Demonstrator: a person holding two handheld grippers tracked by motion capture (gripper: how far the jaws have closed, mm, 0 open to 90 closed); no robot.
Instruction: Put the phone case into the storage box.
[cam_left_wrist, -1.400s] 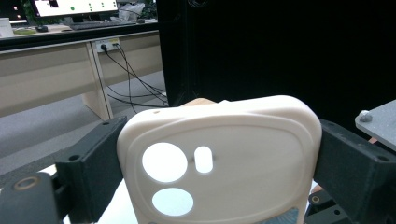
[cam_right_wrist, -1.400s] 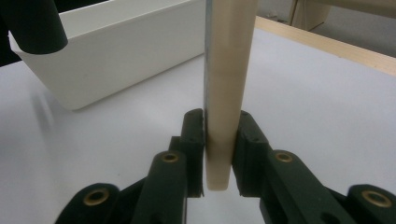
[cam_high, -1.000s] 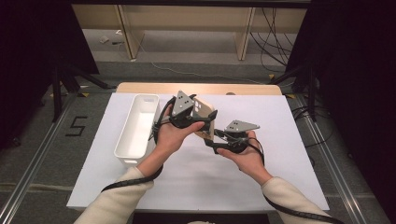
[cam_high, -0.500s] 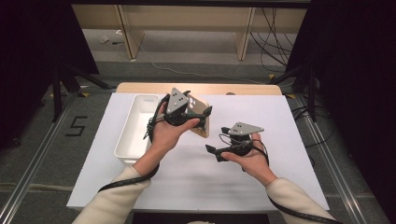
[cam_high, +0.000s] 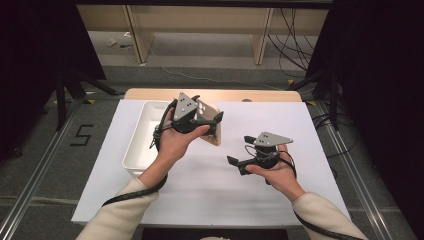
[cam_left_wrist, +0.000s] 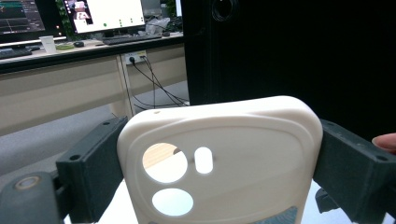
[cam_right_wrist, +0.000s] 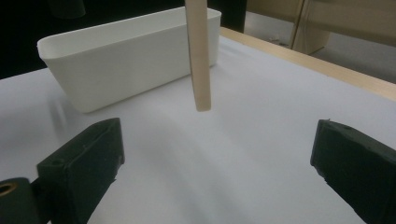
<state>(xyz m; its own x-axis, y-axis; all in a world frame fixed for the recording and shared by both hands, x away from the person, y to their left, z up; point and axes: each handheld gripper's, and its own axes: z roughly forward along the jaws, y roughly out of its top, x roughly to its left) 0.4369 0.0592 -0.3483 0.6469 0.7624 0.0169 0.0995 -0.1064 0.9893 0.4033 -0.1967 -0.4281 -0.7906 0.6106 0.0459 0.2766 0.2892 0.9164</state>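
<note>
While a person's forearms reach in from the near edge of a white-covered table (cam_high: 310, 125), the left gripper (cam_high: 212, 125) clamps a cream phone case (cam_left_wrist: 219, 161) by its two long sides and holds it upright above the sheet, clear of the surface and just beside a white rectangular bin (cam_high: 142, 137) that stands at the sheet's left. Seen along the left gripper's own jaws, the case shows two round camera holes and a small oval slot, with the pale wood of the table visible through one hole. The right gripper (cam_high: 239, 150) hovers low over the sheet, well apart from the case, its jaws spread wide with nothing between them; from its camera the case hangs edge-on in front of the bin. A strip of bare wood (cam_high: 210, 94) edges the table's far side. Beyond it lie grey floor, loose cables and pale wooden desk legs, with dark screens at either side and lit monitors (cam_left_wrist: 105, 14) on a desk farther off.
</note>
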